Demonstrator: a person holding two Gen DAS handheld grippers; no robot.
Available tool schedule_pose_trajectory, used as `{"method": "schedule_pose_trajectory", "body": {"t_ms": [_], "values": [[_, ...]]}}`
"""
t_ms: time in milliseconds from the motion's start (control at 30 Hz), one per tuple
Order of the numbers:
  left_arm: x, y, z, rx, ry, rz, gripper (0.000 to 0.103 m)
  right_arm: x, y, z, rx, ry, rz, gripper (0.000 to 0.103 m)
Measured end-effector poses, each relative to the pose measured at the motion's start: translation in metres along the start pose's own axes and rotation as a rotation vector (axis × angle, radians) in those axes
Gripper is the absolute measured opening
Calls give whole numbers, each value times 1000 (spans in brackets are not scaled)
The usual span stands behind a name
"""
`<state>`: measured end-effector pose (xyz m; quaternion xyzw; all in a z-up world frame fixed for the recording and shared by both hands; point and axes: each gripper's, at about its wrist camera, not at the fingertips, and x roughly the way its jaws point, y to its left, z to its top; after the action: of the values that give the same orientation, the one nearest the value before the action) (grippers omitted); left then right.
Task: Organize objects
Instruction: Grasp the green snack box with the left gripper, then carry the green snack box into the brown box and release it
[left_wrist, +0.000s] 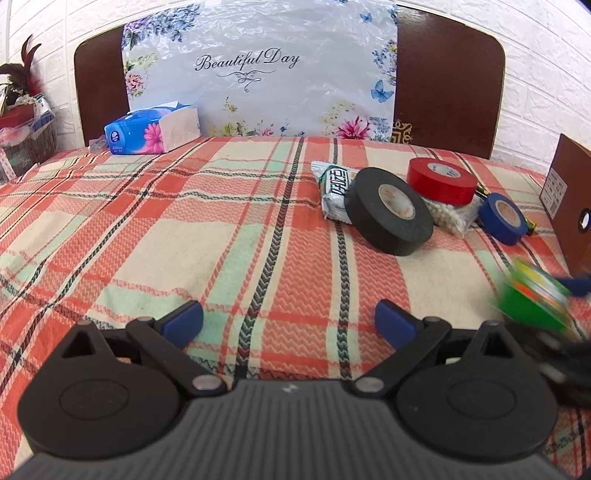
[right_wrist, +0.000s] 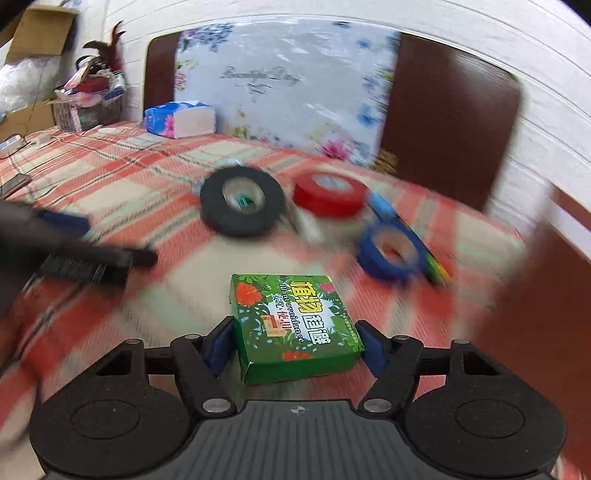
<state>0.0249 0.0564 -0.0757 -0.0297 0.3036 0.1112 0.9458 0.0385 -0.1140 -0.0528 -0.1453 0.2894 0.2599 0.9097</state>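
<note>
Three tape rolls lying far right on the checked woven bedspread (left_wrist: 147, 206): one wide black roll (left_wrist: 389, 210), one red roll (left_wrist: 441, 181), one small blue roll (left_wrist: 503, 218). One flat green cardboard box (right_wrist: 295, 325) clamped between the pads of the right gripper (right_wrist: 295, 347), near right. Left gripper (left_wrist: 288, 325) spread apart, empty. One soft blue tissue pack (left_wrist: 155, 127) far left.

Headboard (left_wrist: 448, 103): dark brown wood, across the top of the frame.
Floral sheet (left_wrist: 258, 74): plastic, reads "Beautiful Day", leaning at upper centre.
Tissue pack (left_wrist: 153, 129): blue, flower print, upper left, before the headboard.
Basket (right_wrist: 90, 107): cluttered, dark red feathers above it, far left.
Wall (left_wrist: 546, 74): white brick pattern.
</note>
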Motion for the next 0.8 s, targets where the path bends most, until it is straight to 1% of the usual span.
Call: {"method": "schedule_pose_trajectory", "body": {"t_ms": [100, 133, 167, 200, 267, 333, 400, 467, 567, 667, 733, 800], "values": [[0, -5, 1, 30, 10, 5, 101, -40, -8, -31, 83, 12, -33, 70], [0, -8, 2, 44, 18, 7, 101, -51, -10, -39, 101, 12, -47, 77], [-1, -11, 4, 54, 32, -3, 100, -61, -11, -47, 113, 14, -69, 90], [-3, -15, 7, 56, 56, -39, 99, -69, -13, -54, 121, 15, -93, 91], [-12, -29, 12, 67, 86, -155, 96, -78, -16, -65, 144, 21, -105, 90], [-24, -53, 17, 112, 101, -279, 95, -82, -19, -69, 171, 23, -105, 89], [-33, -78, 21, 164, 131, -400, 95, -80, -19, -70, 166, 20, -105, 89], [-38, -99, 22, 202, 173, -489, 90, -78, -15, -71, 149, 15, -115, 89], [-40, -121, 17, 218, 230, -555, 84, -77, -13, -71, 132, 3, -120, 88], [-34, -132, 12, 210, 296, -601, 77, -77, -14, -71, 132, -1, -116, 88], [-33, -136, 9, 218, 304, -623, 77, -77, -13, -70, 122, -5, -108, 87], [-35, -141, 7, 246, 311, -650, 76, -74, -11, -68, 109, -9, -86, 81]]}}
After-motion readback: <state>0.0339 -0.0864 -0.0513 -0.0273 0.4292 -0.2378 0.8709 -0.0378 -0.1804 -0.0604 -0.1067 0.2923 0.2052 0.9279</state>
